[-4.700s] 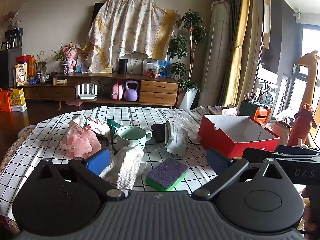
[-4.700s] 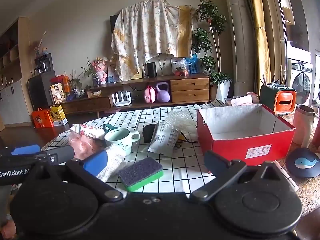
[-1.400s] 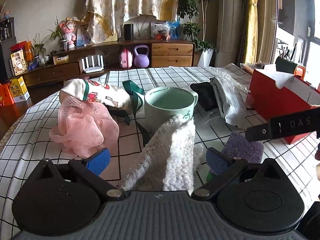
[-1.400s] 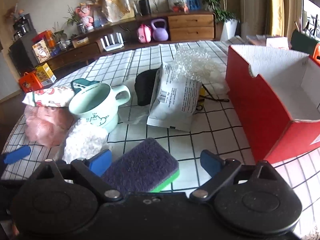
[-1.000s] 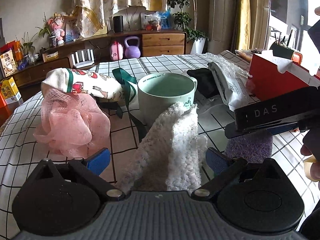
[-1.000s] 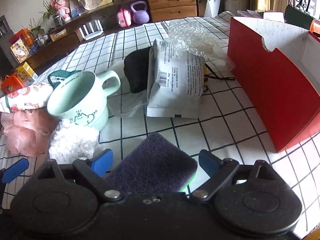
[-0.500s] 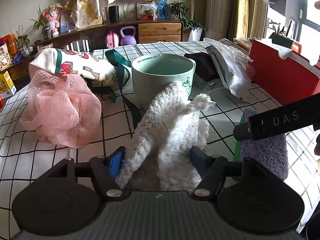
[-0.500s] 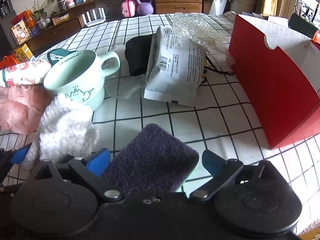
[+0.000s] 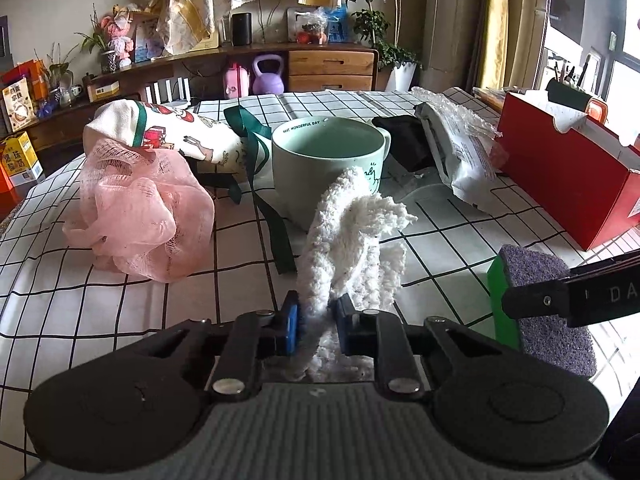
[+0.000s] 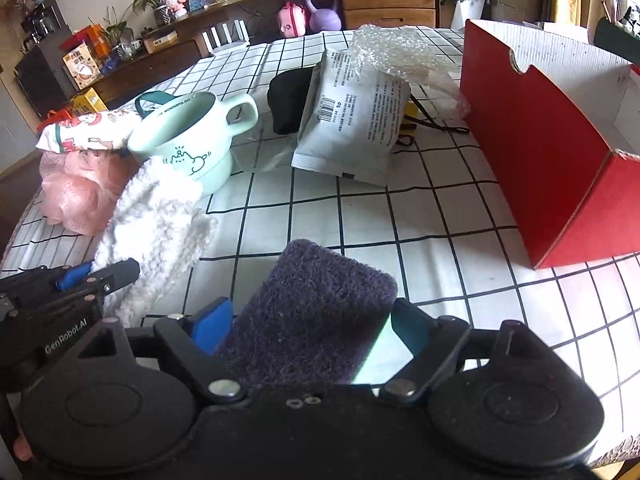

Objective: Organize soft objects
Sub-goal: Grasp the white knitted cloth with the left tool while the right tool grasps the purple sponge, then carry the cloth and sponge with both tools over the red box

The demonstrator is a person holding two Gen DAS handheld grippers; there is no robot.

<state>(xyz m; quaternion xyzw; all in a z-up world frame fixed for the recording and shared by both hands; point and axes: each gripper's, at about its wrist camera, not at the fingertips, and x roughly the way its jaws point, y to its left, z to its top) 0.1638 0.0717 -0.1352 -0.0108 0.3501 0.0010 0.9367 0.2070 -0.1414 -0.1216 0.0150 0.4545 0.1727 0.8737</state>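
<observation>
Between the left tool's pads, white cloth.

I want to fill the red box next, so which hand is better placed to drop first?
Probably the right gripper: it holds the purple sponge, and the red box lies on its side, while the left gripper with the white cloth is farther off.

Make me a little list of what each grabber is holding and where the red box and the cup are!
left gripper: shut on white fluffy cloth
right gripper: shut on purple-green sponge
red box: open, right side of checked tablecloth
mint cup: upright, just behind the cloth
pink mesh puff: left of the cup
</observation>
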